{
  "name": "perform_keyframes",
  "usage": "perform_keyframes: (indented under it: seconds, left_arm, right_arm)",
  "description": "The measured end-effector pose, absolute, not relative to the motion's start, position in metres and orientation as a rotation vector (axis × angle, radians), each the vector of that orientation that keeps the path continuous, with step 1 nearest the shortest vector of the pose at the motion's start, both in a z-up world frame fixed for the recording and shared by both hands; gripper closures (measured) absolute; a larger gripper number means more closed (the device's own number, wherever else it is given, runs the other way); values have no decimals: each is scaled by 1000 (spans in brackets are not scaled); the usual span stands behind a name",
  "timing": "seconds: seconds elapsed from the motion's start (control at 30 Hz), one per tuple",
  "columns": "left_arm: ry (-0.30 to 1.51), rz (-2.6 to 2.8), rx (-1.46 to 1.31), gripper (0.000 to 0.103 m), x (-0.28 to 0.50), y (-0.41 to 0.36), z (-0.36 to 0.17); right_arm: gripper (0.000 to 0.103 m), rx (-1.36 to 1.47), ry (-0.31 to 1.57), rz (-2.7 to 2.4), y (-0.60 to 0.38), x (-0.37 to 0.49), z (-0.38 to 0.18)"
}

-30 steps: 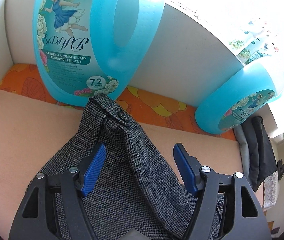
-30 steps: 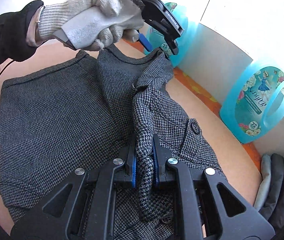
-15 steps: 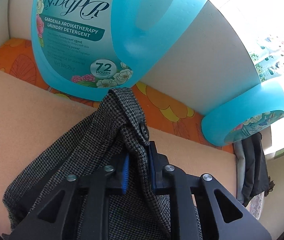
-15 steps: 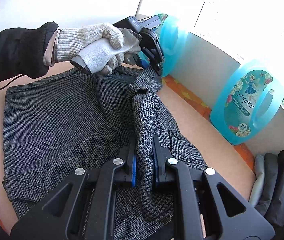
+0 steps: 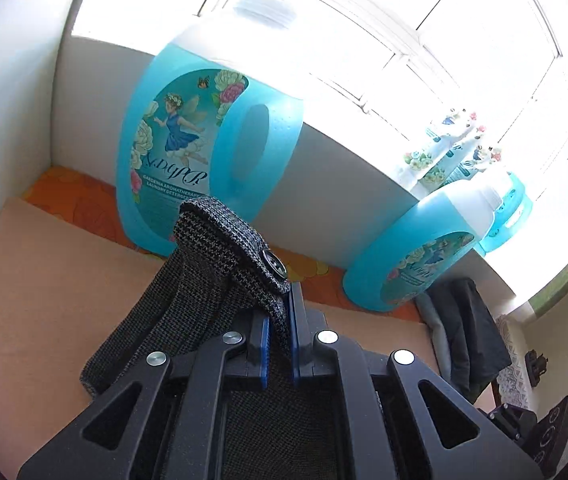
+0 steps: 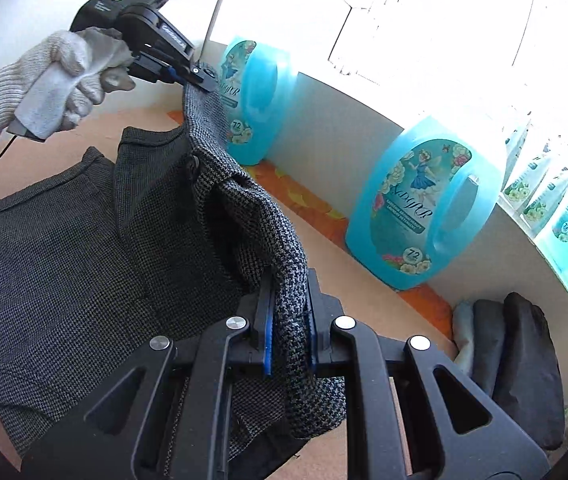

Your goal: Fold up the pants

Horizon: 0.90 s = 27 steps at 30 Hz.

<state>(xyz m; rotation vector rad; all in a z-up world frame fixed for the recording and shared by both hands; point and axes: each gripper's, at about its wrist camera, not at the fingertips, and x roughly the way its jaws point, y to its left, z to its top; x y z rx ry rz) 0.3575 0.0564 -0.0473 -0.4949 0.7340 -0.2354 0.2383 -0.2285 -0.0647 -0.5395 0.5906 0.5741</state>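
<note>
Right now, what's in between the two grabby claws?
A raised ridge of the grey checked pants runs from the left gripper to the right gripper, with both gripping it. A dark button sits partway along. The right wrist view shows this.

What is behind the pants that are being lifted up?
Behind the raised pants stands a big blue detergent bottle against the white wall. The cloth covers the bottle's bottom corner, so that part cannot be seen.

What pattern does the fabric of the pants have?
The pants show a grey-black houndstooth weave, clearest in the right wrist view.
</note>
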Motion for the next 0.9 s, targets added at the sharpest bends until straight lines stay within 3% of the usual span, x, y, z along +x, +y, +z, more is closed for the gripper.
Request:
perform_keyframes:
  seconds: [0.43,0.9]
  left_arm:
    - [633,-240,-427,97,227,69,-16]
    - [702,-191,-468,97,116,71,-81]
  right_arm:
    - [90,-594,556,655,-238,157,-30]
    - [90,-650,645,707,-246,72,-75]
